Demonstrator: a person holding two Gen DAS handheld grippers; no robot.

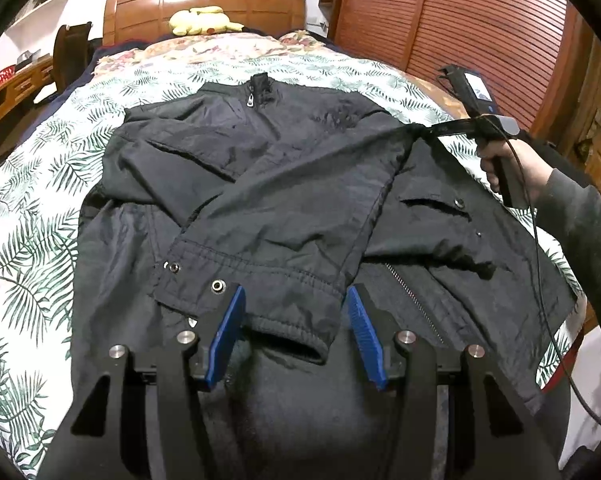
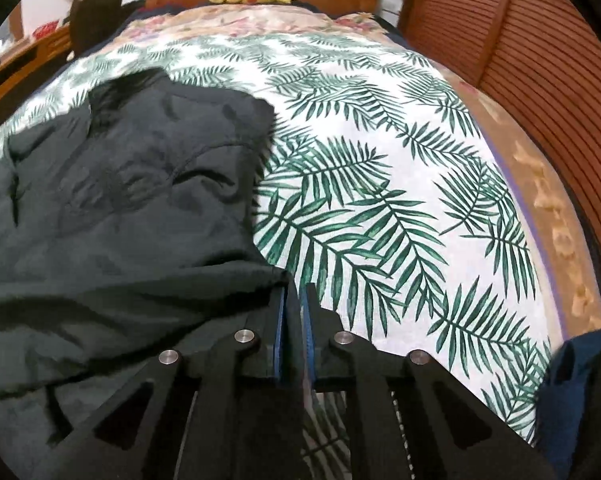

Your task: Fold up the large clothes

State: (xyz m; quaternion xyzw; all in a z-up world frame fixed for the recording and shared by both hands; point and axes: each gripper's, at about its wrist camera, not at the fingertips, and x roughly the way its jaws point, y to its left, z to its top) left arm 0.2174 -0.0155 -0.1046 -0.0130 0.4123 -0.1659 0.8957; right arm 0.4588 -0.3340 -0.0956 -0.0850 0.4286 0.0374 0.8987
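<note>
A large black jacket point(image 1: 260, 184) lies face up on the bed, collar toward the headboard. One sleeve point(image 1: 292, 216) is folded across the chest, with its cuff point(image 1: 260, 292) between my left gripper's blue pads. My left gripper point(image 1: 296, 300) is open, its fingers either side of the cuff without pinching it. My right gripper point(image 2: 296, 300) is shut on the jacket's shoulder fabric point(image 2: 236, 276) at the garment's right edge; in the left wrist view it shows at the right point(image 1: 424, 130), pulling the cloth taut.
The bed has a palm-leaf sheet point(image 2: 380, 200) and a floral blanket point(image 1: 220, 52) near the wooden headboard point(image 1: 204, 4). A yellow plush toy point(image 1: 200, 20) sits there. A slatted wooden wardrobe point(image 1: 480, 32) stands on the right, a desk point(image 1: 8, 88) on the left.
</note>
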